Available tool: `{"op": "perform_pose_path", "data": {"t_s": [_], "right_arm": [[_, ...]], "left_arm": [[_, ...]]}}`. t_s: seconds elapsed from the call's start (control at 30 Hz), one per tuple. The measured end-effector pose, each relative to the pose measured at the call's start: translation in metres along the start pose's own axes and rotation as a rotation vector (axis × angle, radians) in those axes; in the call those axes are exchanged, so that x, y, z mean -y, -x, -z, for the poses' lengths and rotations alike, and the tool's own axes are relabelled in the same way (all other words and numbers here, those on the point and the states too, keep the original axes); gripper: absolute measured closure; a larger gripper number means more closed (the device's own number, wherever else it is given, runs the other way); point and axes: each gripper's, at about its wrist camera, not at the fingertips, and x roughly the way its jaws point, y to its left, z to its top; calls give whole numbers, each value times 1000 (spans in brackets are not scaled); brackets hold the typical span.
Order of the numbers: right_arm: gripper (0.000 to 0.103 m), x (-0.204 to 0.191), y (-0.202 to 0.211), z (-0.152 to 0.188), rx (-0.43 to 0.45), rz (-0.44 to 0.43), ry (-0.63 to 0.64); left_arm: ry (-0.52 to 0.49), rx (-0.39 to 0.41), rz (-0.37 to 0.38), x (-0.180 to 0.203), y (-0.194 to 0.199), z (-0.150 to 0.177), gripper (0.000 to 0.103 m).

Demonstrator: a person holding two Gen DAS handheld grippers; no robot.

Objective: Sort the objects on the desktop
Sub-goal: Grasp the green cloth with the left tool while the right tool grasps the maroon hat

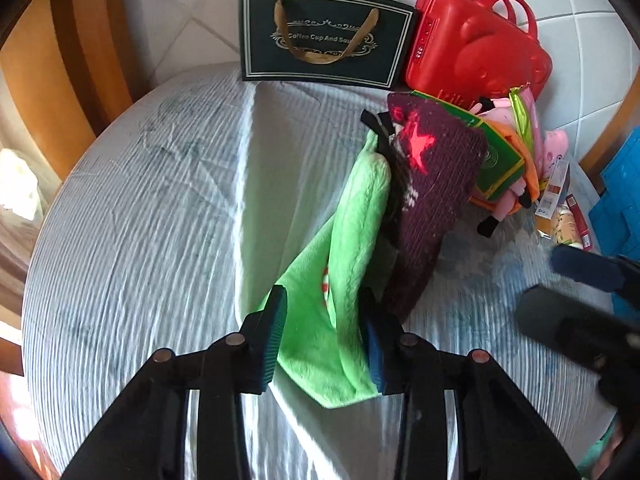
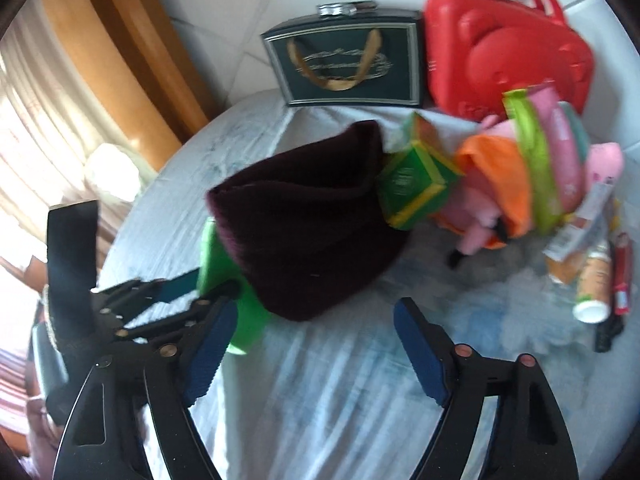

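My left gripper [image 1: 325,320] is shut on a bright green fleece cloth [image 1: 352,240] whose far end lies under a dark maroon knit hat [image 1: 432,184] with a red star. In the right wrist view the hat [image 2: 312,232] sits mid-table with the green cloth [image 2: 224,272] sticking out at its left, held by the left gripper [image 2: 200,284]. My right gripper [image 2: 316,344] is open and empty, just in front of the hat; it also shows at the right edge of the left wrist view [image 1: 568,280].
A dark gift bag [image 1: 324,36] and a red plastic case [image 1: 476,40] stand at the back. A pile of a green box [image 2: 416,184], orange cloth [image 2: 496,176], pink plush [image 2: 600,160] and tubes [image 2: 596,284] lies at the right. A blue crate [image 1: 620,184] is at far right.
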Motion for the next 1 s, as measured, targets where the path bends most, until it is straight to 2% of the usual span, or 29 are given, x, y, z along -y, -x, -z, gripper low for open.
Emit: {"op": "perform_pose_path", "data": {"t_s": [0.07,0.2,0.27,0.3,0.33,0.4,0.67,0.83,1.0], "right_arm": [[21,-7,-10,-7,-4,-9,6],[24,-17,-32,-19,-26,-10,16],[28,-18,-43,-25,-36,-12,15],[43,-18,-48,-28,-37,-5,19],[67,-18,-53,-31,-40,0,20],[86,-15,-62,-35,-51,-12,7],[92,-11,-43,-30,-10,-7,41],[93,-6,-11,-23,39,-9,37],[96,-3,41,-22,138,3,43]], "left_arm": [[-8,8,17,0,-1,-2,74],[-5,14,40,-4,-4,-7,78],[-20,15,45,-2,-6,-9,84],[-26,13,42,0,-8,-10,85],[-28,9,44,1,-10,-11,89],[-20,1,45,0,-14,-13,91],[-18,24,29,2,-5,-13,97],[-41,87,13,14,26,-10,97],[-47,159,0,24,68,-13,97]]}}
